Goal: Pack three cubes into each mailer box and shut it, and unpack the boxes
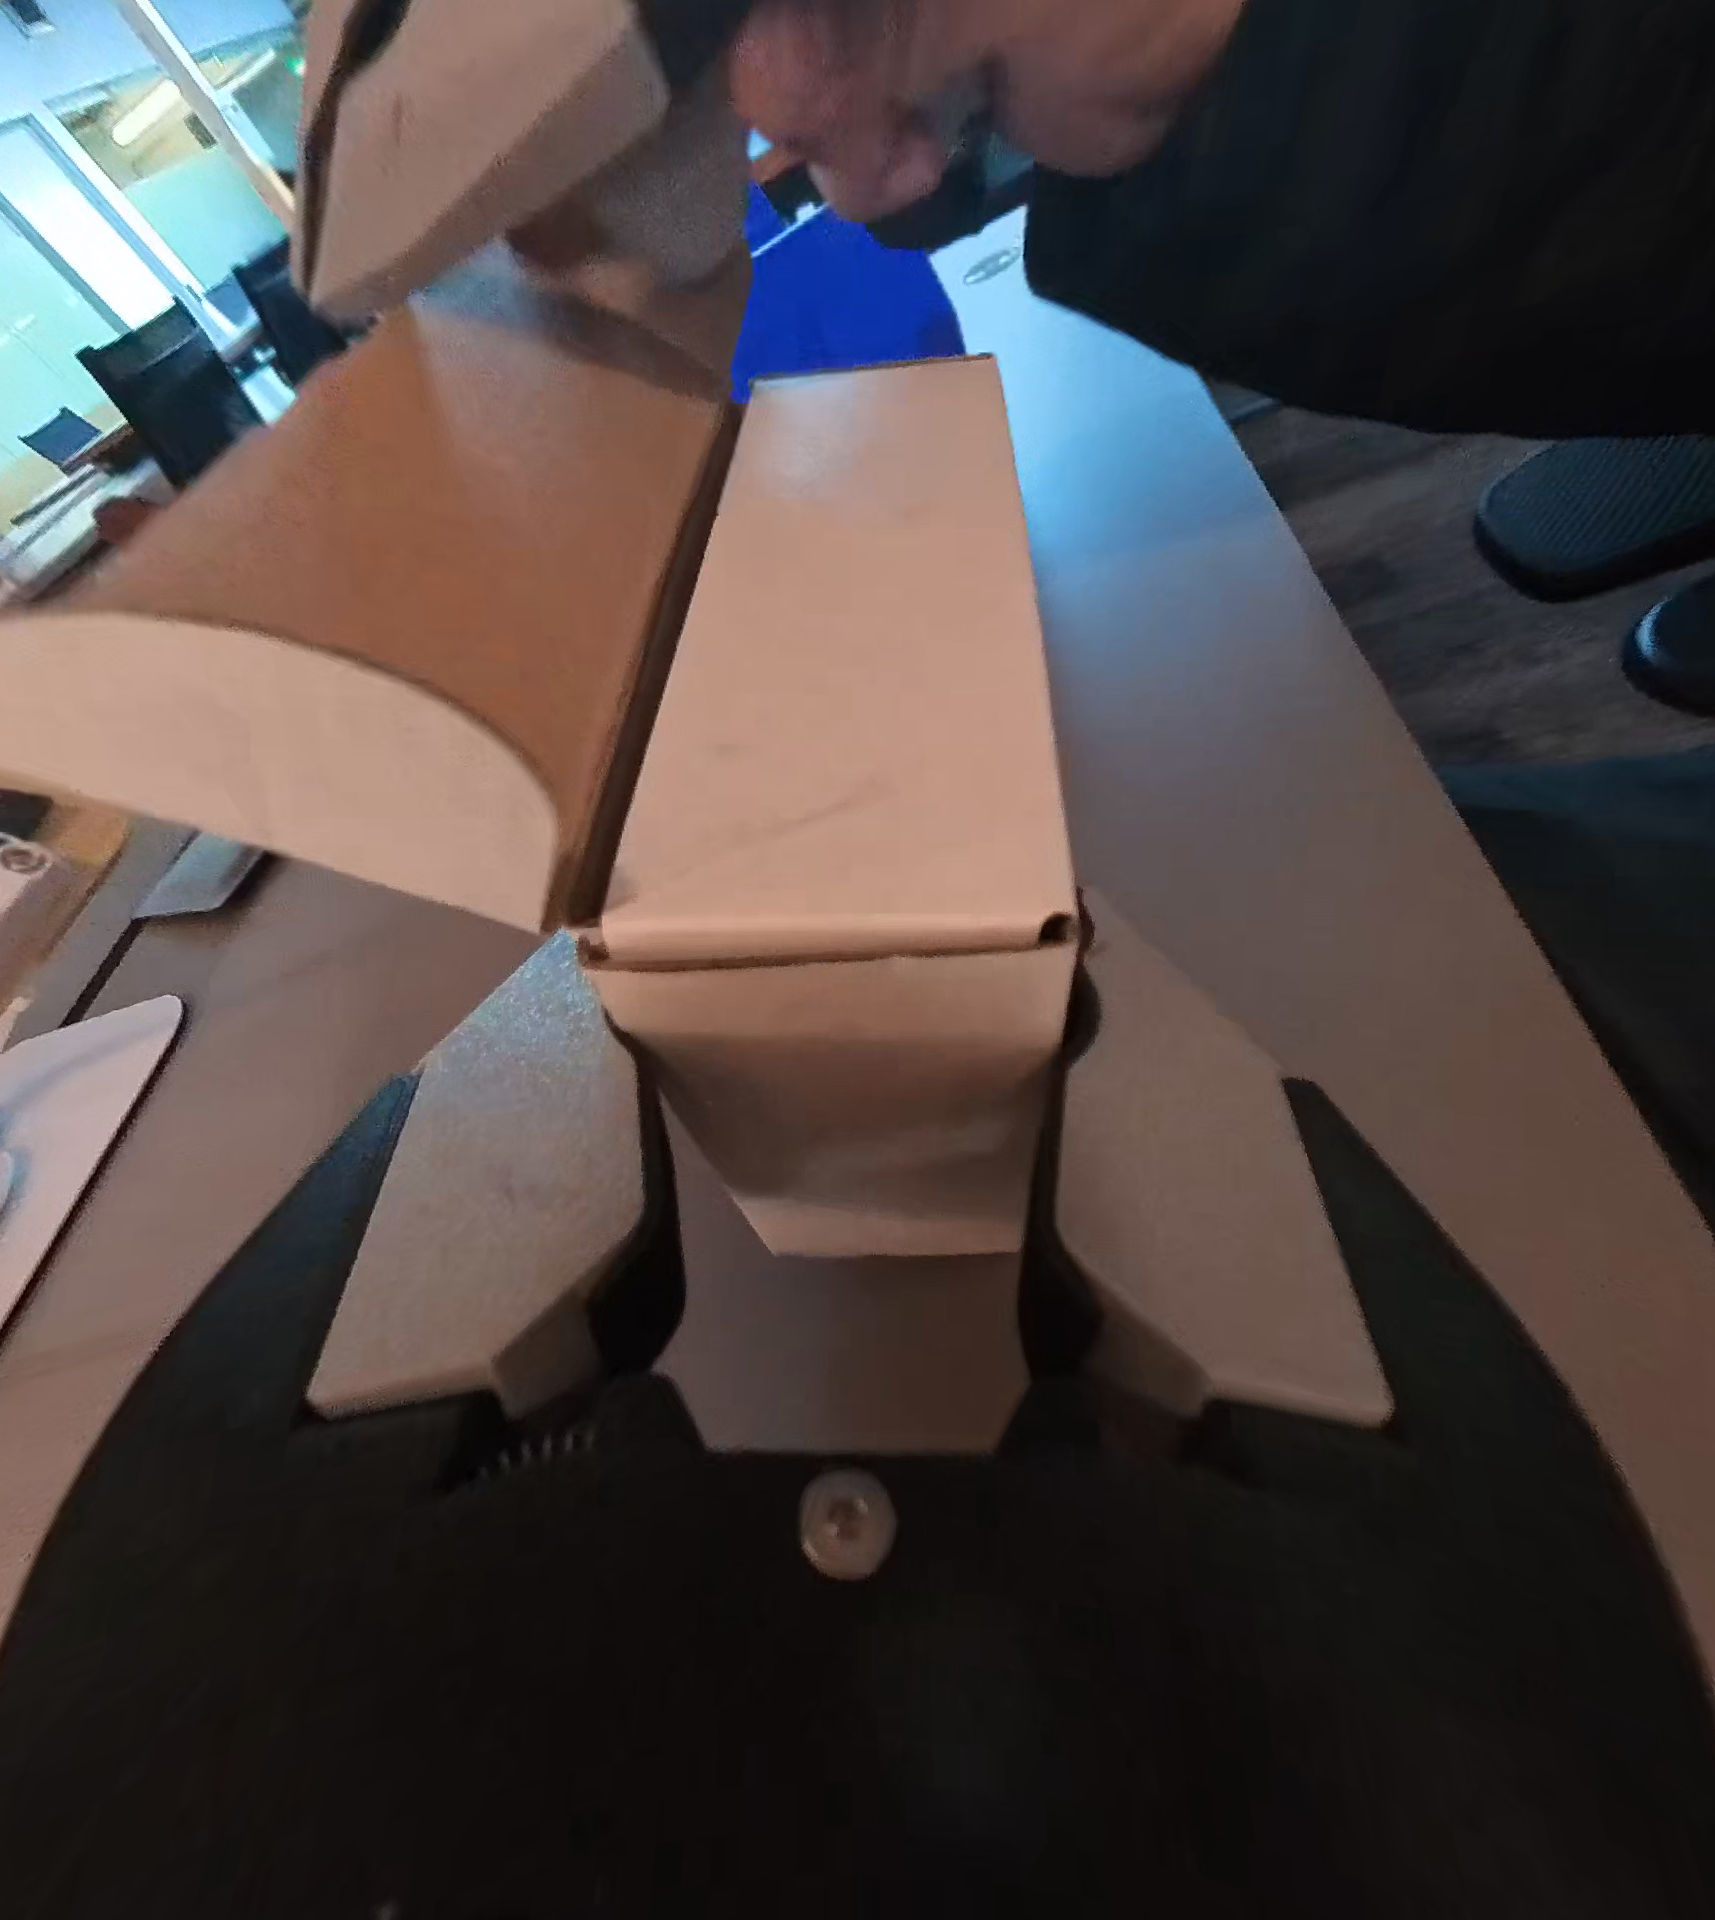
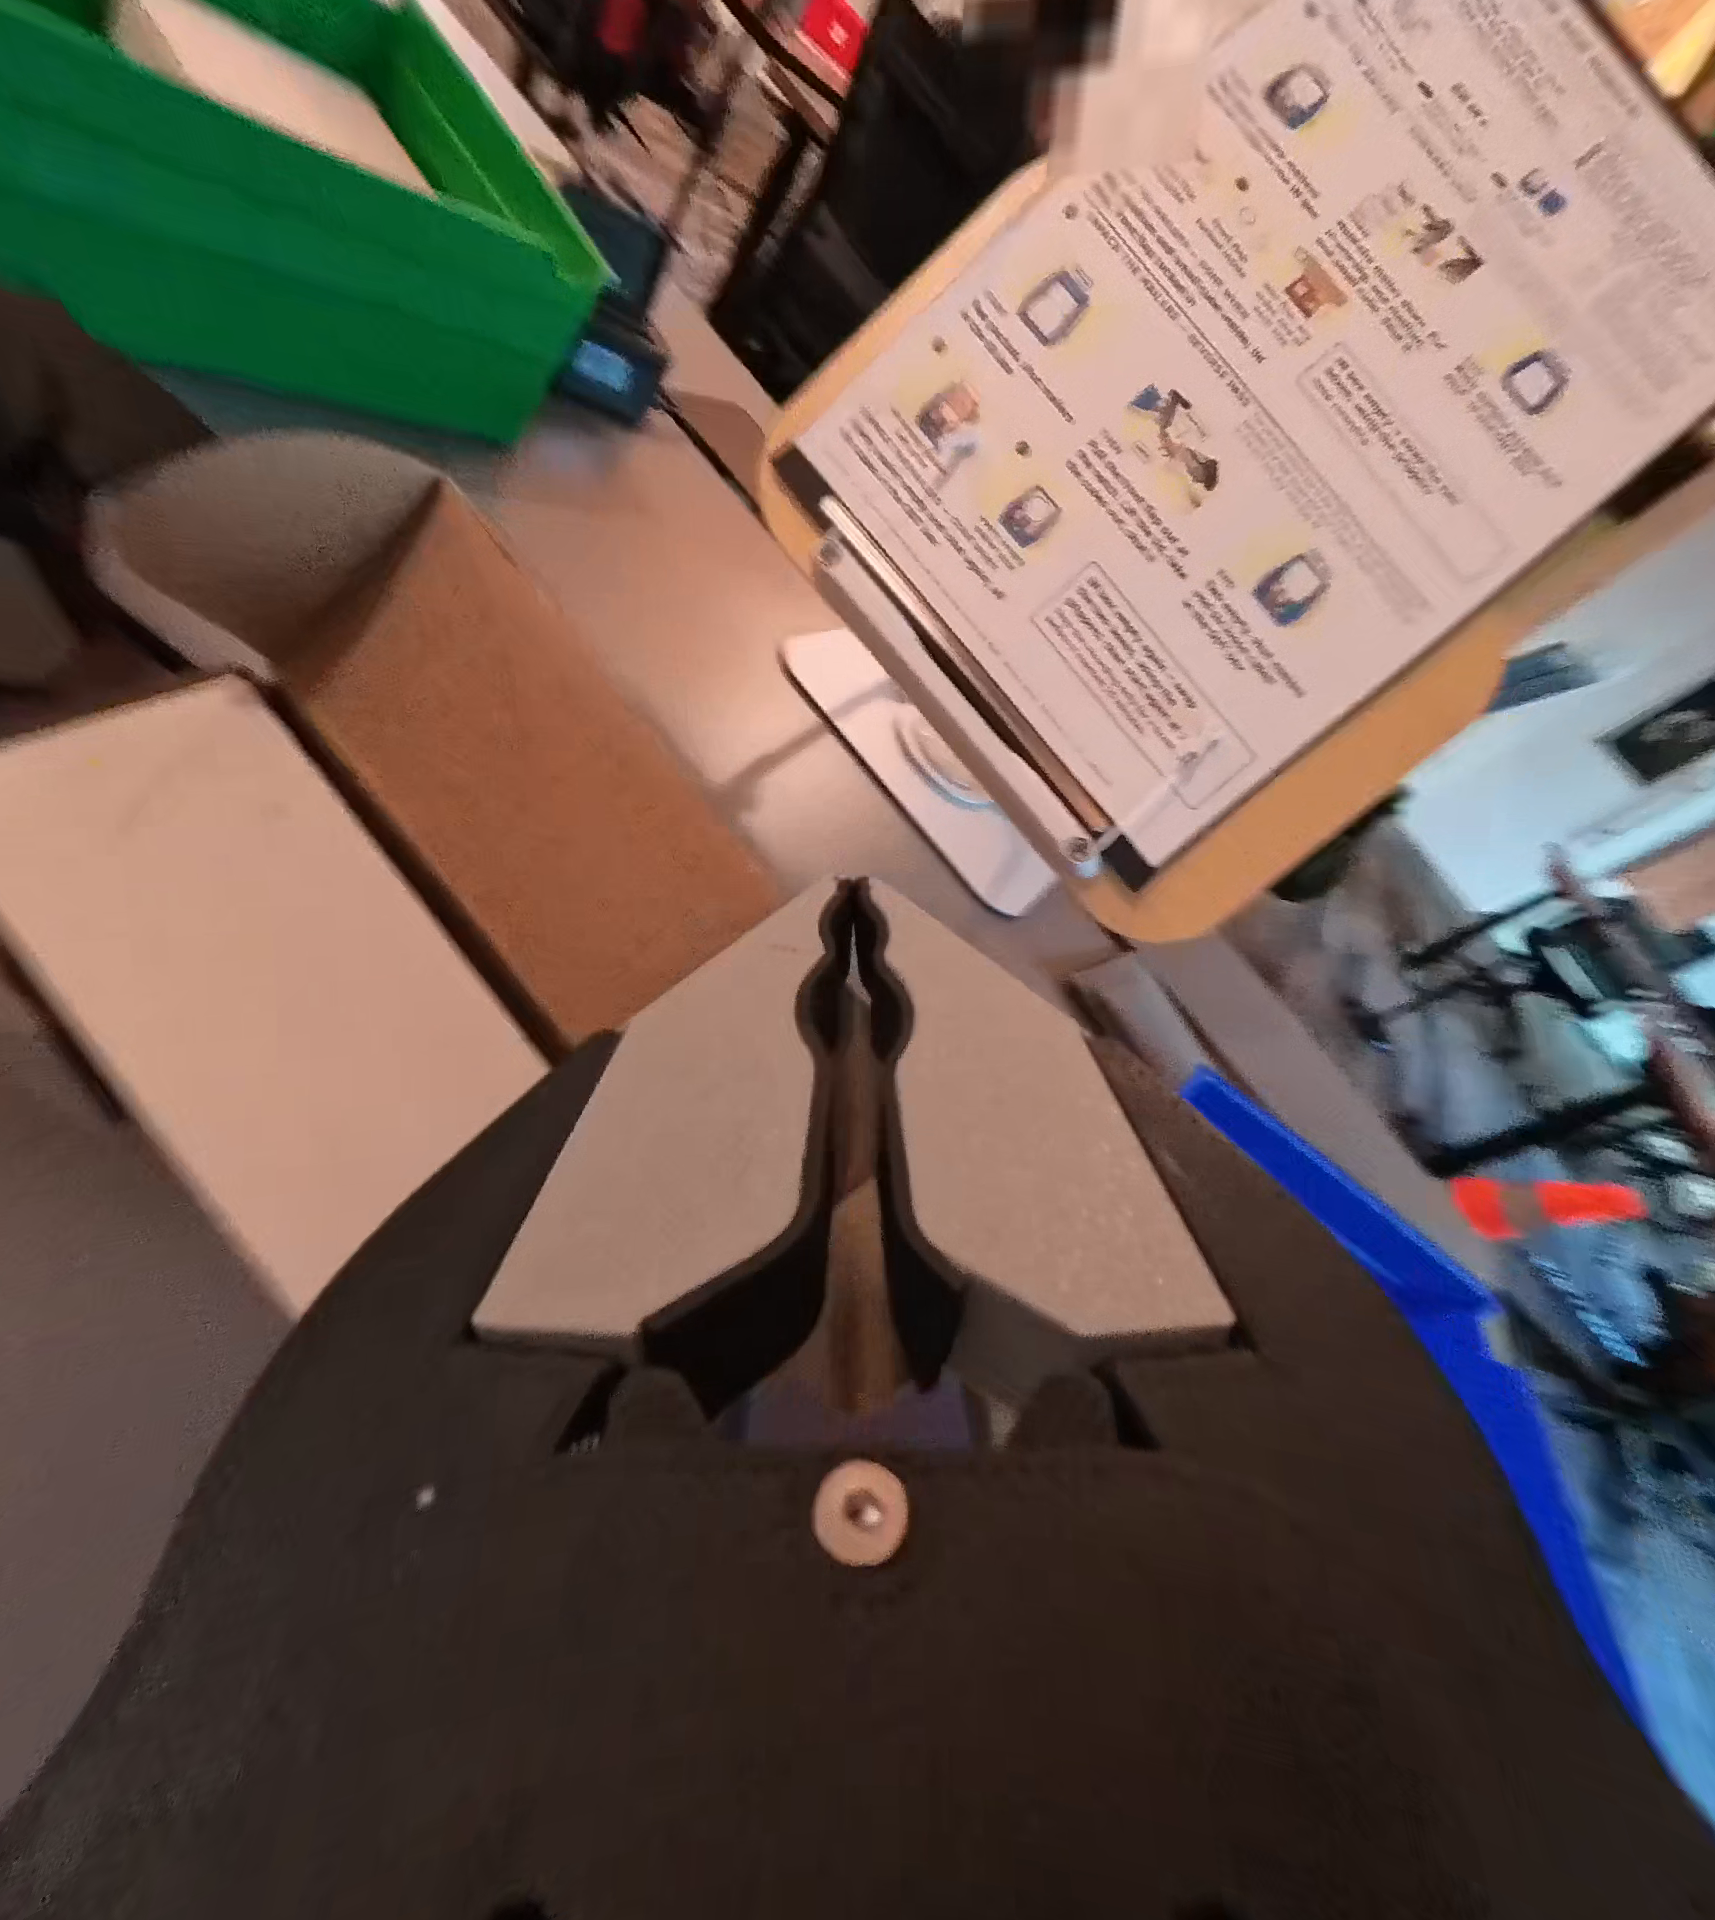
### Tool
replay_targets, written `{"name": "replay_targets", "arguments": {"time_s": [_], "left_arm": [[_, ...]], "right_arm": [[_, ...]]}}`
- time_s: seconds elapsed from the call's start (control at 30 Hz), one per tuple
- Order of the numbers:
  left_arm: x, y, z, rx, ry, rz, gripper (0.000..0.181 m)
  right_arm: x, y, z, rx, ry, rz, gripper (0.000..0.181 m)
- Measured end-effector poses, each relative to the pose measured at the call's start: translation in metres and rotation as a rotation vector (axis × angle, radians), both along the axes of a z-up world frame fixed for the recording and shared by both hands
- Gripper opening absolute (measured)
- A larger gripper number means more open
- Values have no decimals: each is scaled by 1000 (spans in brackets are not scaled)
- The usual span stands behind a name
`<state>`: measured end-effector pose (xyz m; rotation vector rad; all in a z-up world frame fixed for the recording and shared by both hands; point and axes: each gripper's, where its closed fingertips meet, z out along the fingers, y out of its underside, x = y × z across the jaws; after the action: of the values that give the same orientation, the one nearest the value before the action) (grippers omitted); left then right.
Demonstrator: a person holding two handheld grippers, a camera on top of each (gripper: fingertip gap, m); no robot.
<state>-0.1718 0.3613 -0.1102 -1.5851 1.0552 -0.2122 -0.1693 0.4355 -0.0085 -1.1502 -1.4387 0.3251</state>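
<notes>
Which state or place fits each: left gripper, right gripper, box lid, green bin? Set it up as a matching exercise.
Things:
1. left gripper
2. right gripper
3. box lid
4. green bin

States or places:
A. shut on nothing
B. at the table's far side
C. clamped on the box end
D. swung open

Pairs: 1-C, 2-A, 3-D, 4-B
</notes>
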Motion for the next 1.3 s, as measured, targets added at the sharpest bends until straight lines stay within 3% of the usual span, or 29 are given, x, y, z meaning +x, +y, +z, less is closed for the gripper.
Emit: {"name": "replay_targets", "arguments": {"time_s": [0.03,0.17,0.23,0.3,0.37,0.47,0.6,0.83,0.97,1.0,1.03,1.07,1.17,1.3], "left_arm": [[0,-1,0,-11,-10,-4,78],[-1,-7,10,-58,-110,-36,77],[-2,-13,23,-85,-207,-71,75],[-8,-12,36,-83,-286,-64,74],[-14,-10,46,-86,-357,-61,68],[-13,-16,65,-86,-492,-128,43],[-28,-6,65,-71,-503,-41,40],[-44,-4,80,5,-521,37,38],[-58,-5,96,59,-587,66,38],[-61,-7,101,64,-615,60,38],[-66,-9,106,77,-652,56,38],[-72,-11,111,87,-686,54,38],[-84,-8,108,71,-704,98,38],[-87,-7,109,59,-726,101,38]], "right_arm": [[3,-8,4,-57,14,47,0],[14,-59,10,-264,-3,332,35],[19,-76,5,-286,-53,412,62],[20,-87,-8,-264,-118,461,63],[15,-91,-26,-220,-188,467,64],[2,-78,-56,-106,-308,371,69],[-9,-73,-85,-13,-427,306,82],[2,-93,-72,122,-400,441,54],[15,-121,-70,85,-383,598,50],[20,-129,-70,54,-393,635,43],[27,-135,-69,25,-408,674,14],[36,-143,-74,-4,-451,732,0],[49,-151,-93,-48,-573,774,8],[42,-150,-91,-85,-569,743,22]]}}
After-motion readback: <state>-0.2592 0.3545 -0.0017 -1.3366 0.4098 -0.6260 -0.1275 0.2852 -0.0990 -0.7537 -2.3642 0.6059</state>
